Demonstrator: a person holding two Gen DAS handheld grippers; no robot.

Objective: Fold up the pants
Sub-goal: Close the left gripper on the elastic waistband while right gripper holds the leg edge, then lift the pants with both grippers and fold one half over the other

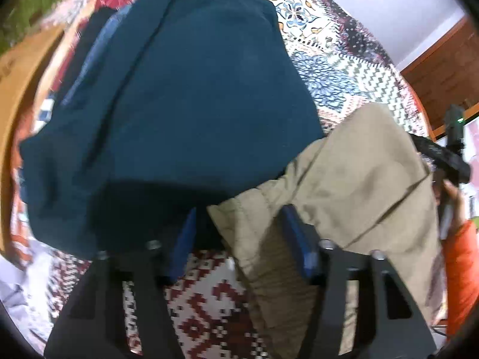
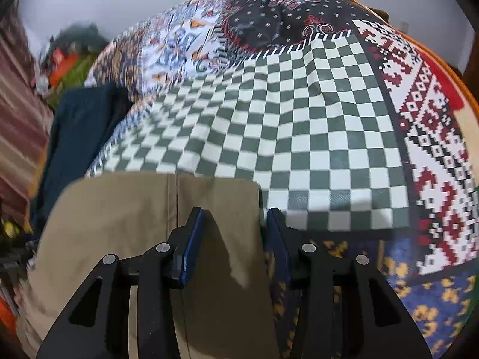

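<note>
Khaki pants (image 1: 359, 179) lie on a patchwork bedspread (image 1: 329, 68); their elastic waistband end sits between my left gripper's (image 1: 238, 218) blue pads, jaws open around it. In the right wrist view the khaki pants (image 2: 134, 209) lie flat under my right gripper (image 2: 235, 218), which is open with the fabric's right edge between its fingers. The right gripper and the hand holding it show at the far right of the left wrist view (image 1: 449, 161).
A dark teal folded garment (image 1: 194, 89) lies just beyond the left gripper, also at the left of the right wrist view (image 2: 77, 125). Green-white checked bedspread (image 2: 299, 134) stretches ahead. A wooden headboard (image 1: 443, 68) and a white wall stand behind.
</note>
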